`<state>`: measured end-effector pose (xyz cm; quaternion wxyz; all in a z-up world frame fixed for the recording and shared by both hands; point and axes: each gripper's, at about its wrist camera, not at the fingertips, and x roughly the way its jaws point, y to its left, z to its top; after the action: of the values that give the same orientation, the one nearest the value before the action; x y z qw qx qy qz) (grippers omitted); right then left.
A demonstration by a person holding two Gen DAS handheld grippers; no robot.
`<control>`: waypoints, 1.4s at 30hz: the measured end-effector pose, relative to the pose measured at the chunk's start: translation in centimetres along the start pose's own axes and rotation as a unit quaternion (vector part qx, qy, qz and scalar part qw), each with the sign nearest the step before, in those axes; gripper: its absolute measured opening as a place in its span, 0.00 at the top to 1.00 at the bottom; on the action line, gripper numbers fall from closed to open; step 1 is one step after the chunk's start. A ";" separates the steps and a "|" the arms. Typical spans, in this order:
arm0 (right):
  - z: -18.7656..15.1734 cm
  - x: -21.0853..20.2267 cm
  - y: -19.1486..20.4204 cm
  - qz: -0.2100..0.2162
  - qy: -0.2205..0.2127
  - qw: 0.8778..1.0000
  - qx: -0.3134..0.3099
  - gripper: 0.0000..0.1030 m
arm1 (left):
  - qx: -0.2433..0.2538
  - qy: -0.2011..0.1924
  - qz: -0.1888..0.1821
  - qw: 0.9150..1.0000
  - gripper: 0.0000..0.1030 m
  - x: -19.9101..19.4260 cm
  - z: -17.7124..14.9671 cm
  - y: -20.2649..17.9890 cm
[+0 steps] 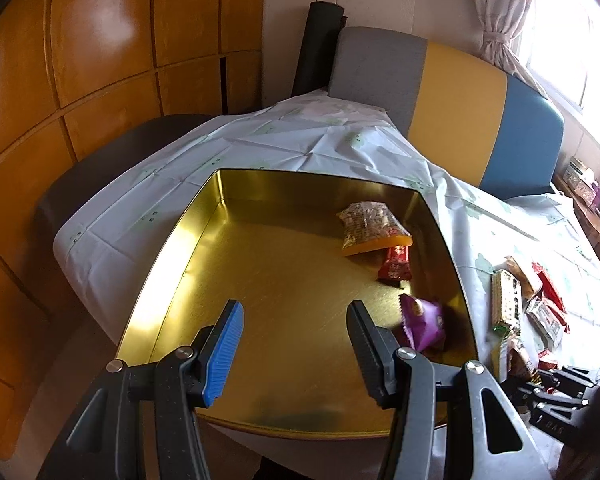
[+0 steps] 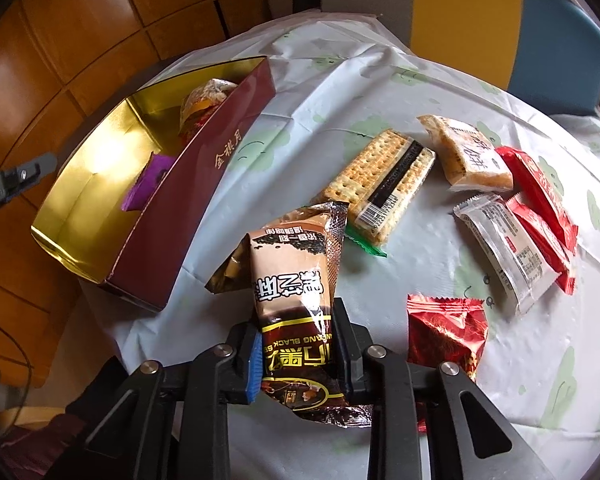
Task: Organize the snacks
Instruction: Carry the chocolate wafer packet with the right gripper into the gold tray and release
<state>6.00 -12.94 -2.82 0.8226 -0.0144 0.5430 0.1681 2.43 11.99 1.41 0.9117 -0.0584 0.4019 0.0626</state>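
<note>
Three packets sit in the gold tin [image 1: 260,300] in the left view: peanut bag [image 1: 370,228], red packet [image 1: 397,266], purple packet [image 1: 422,322]; your left gripper [image 1: 296,332] hovers spread and empty above it. In the right view, your right gripper [image 2: 296,340] is clamped on the brown sesame packet [image 2: 296,280] above the tablecloth [image 2: 420,272], beside the tin; carry it over the maroon wall [image 2: 204,200] and lower it before releasing.

- Ahead of the left gripper's [image 1: 296,354] spread jaws lies the box [image 1: 180,248], on the table [image 1: 260,148].
- Three packets lie in the box, right of those jaws: nuts [image 1: 370,226] farthest, a small bar [image 1: 396,266] nearer, a pouch [image 1: 422,320] beside the right jaw.
- Between the right gripper's [image 2: 296,354] jaws stands a wafer packet [image 2: 296,280].
- The box is left of it; crackers [image 2: 384,184] lie ahead, loose packets [image 2: 508,240] to the right.
</note>
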 end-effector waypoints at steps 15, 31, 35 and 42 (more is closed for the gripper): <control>1.7 -4.4 2.2 0.040 -0.050 0.998 -0.007 0.73 | -0.013 0.004 0.004 1.000 0.47 0.0 -0.6 1.0; 5.4 -3.7 12.8 0.142 -0.051 0.978 -0.148 0.73 | -0.052 0.000 0.023 0.998 0.47 0.0 -0.4 3.9; 5.8 -1.1 14.9 0.147 -0.023 0.975 -0.167 0.73 | -0.060 -0.001 0.028 0.998 0.47 0.1 -0.4 4.7; 5.8 4.4 15.3 0.082 0.035 0.980 -0.178 0.71 | -0.066 0.002 0.033 0.997 0.47 0.4 -0.6 5.2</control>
<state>8.23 3.86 -1.94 0.7705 -0.1217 0.5325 0.3284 1.43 17.08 0.48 0.9023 -0.1052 0.4007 0.1192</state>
